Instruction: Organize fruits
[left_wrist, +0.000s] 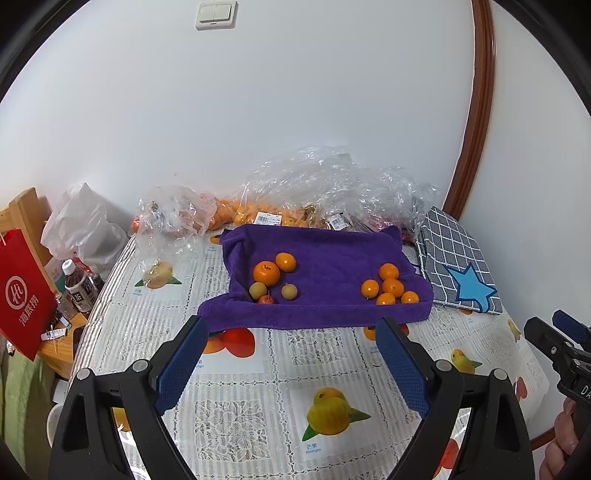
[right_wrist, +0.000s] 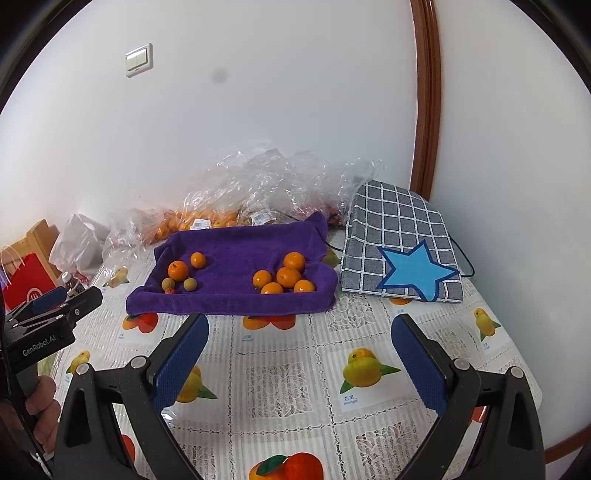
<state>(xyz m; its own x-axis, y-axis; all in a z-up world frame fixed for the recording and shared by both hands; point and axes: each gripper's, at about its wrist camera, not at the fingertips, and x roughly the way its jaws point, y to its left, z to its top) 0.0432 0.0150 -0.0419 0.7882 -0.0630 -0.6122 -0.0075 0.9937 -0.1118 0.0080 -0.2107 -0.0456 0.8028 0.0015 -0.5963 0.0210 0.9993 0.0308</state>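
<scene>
A purple towel (left_wrist: 328, 258) (right_wrist: 240, 247) lies on the table. On its right sits a cluster of several small oranges (left_wrist: 389, 288) (right_wrist: 286, 277). On its left are two oranges (left_wrist: 266, 272) (right_wrist: 178, 269), two greenish-brown round fruits (left_wrist: 258, 290) (right_wrist: 190, 284) and a small red fruit (left_wrist: 266, 300) (right_wrist: 170, 291). My left gripper (left_wrist: 291, 328) is open and empty, hovering in front of the towel's near edge. My right gripper (right_wrist: 300, 325) is open and empty, also in front of the towel. Each gripper shows at the other view's edge.
Clear plastic bags of fruit (left_wrist: 295, 192) (right_wrist: 258, 184) lie behind the towel by the wall. A grey checked cloth with a blue star (left_wrist: 458, 266) (right_wrist: 402, 251) lies right of the towel. A red bag (left_wrist: 22, 295) and bottles (left_wrist: 77, 288) stand off the table's left edge.
</scene>
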